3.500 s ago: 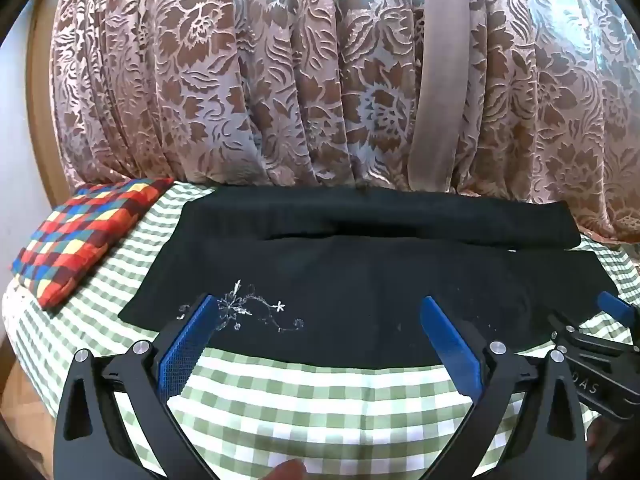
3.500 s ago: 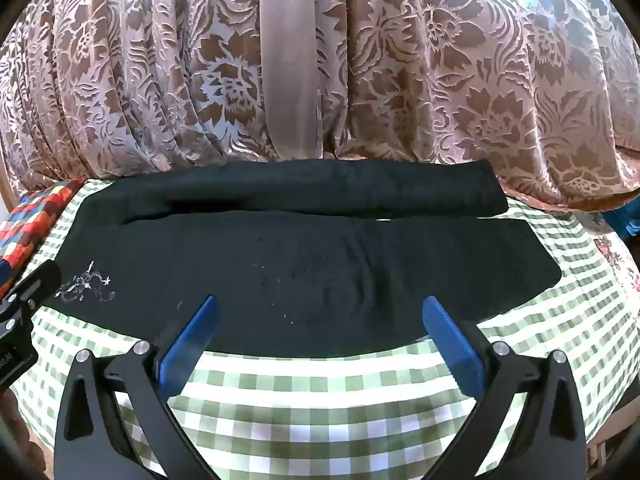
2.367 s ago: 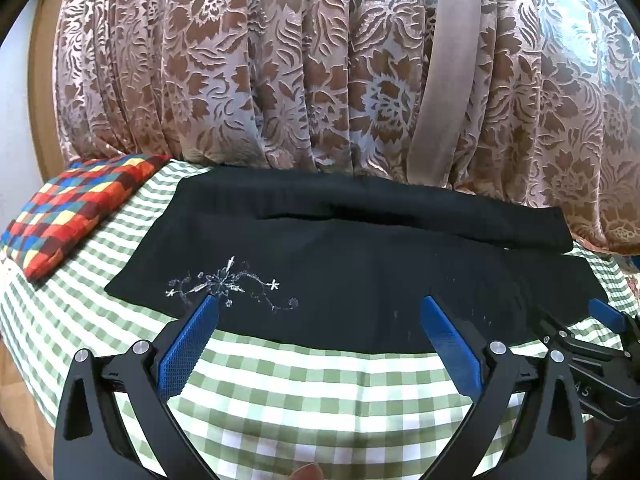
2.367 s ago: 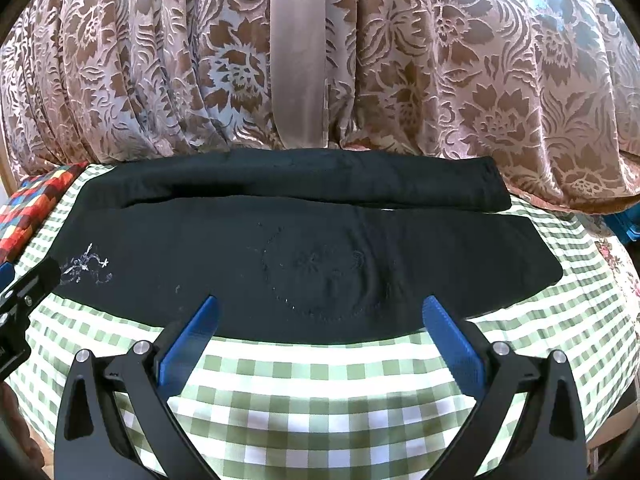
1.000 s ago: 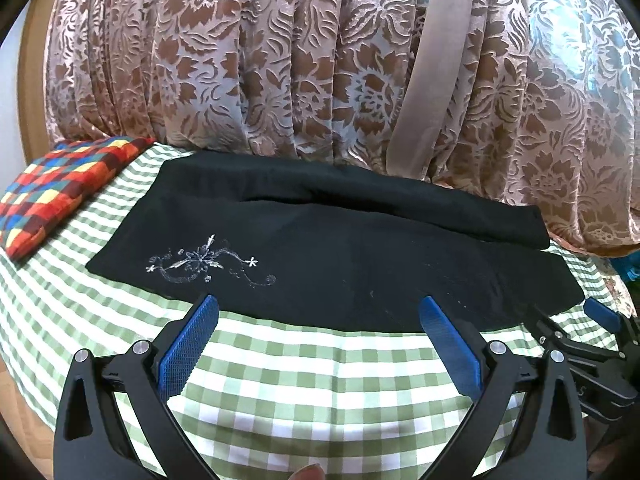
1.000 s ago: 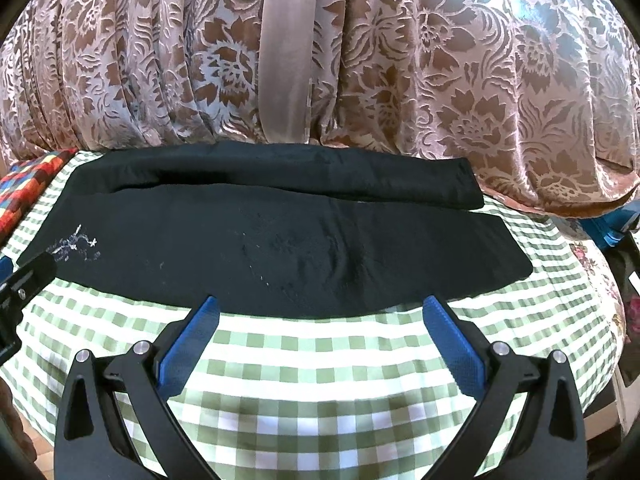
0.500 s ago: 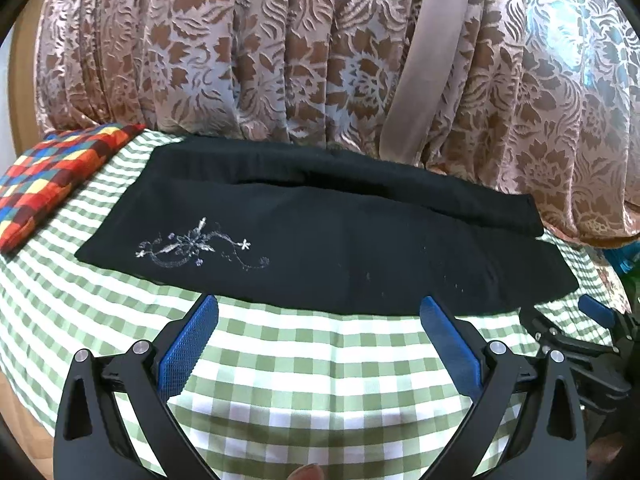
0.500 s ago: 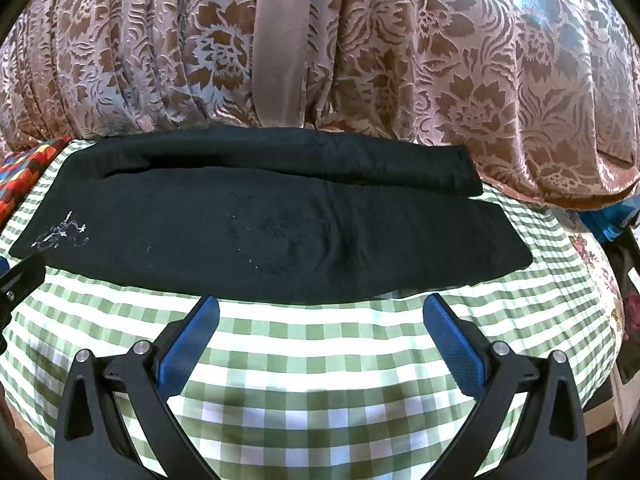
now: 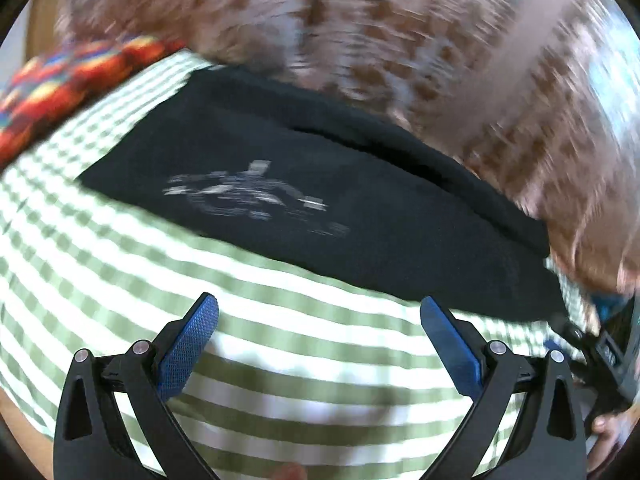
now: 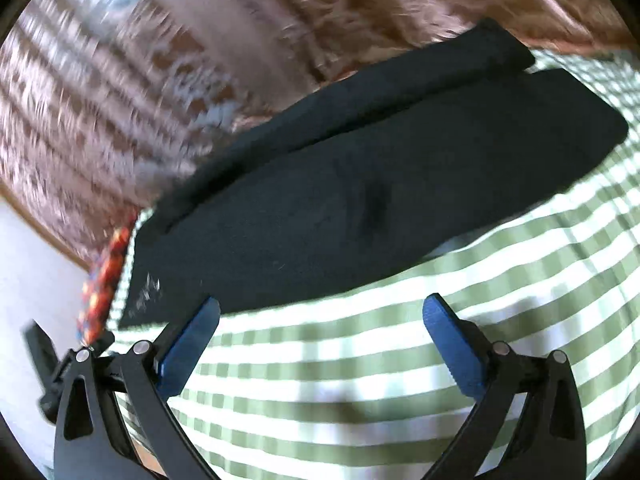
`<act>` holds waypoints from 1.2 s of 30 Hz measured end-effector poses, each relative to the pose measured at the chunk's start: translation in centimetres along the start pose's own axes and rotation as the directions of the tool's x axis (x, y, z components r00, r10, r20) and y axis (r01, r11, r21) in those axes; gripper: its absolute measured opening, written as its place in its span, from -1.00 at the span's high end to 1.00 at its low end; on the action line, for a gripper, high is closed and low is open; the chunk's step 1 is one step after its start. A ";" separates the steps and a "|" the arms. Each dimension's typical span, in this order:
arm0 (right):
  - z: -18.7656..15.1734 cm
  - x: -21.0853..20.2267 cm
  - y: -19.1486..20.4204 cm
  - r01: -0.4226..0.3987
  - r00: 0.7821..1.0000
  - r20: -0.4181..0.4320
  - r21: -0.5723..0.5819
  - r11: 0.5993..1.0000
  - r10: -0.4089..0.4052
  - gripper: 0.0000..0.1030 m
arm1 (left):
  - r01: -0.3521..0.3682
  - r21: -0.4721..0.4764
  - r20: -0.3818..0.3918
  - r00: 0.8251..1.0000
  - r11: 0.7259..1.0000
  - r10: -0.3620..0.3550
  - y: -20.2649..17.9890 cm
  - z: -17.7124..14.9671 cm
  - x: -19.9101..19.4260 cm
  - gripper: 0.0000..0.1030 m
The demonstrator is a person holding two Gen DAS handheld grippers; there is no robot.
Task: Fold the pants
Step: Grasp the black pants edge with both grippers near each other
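Black pants (image 9: 360, 208) lie flat and long across the green-checked tablecloth (image 9: 280, 340), with a white embroidered motif (image 9: 248, 196) near their left end; a second long black layer runs along their far edge. Both views are motion-blurred. My left gripper (image 9: 319, 312) is open above bare cloth in front of the pants, empty. My right gripper (image 10: 320, 312) is open too, nothing between its fingers, tilted, with the pants (image 10: 380, 184) running diagonally ahead of it. The right gripper's body (image 9: 600, 360) shows at the right edge of the left wrist view, with a hand on it.
A brown floral curtain (image 9: 400, 40) hangs right behind the table. A red, blue and yellow checked cushion (image 9: 72, 80) lies at the far left of the table. A white wall (image 10: 36, 272) is visible at the left of the right wrist view.
Both grippers have pulled back from the pants and now swing fast; the right view has rolled so the pants lie diagonally. Both stay open and empty.
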State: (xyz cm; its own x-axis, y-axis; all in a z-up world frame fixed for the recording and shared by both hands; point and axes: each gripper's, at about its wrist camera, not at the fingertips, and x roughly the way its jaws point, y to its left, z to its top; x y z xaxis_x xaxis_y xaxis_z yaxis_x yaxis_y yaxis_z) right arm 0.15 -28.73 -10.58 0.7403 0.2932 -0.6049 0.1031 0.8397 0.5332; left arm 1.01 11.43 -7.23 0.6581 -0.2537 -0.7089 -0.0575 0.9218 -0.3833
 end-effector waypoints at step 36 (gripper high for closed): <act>2.5 -3.9 -10.9 0.114 0.994 -0.033 0.249 0.962 -0.109 0.84 | -0.113 -0.315 -0.008 0.993 0.943 0.116 12.7 3.9 -1.7 0.90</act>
State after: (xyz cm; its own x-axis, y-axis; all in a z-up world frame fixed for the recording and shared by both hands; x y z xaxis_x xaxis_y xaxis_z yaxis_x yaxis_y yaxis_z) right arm -2.22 -40.16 -12.53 0.7022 0.2153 -0.6787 0.3486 0.7272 0.5913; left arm 2.08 24.69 -8.62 0.6409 -0.1475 -0.7533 -0.3644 0.8052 -0.4678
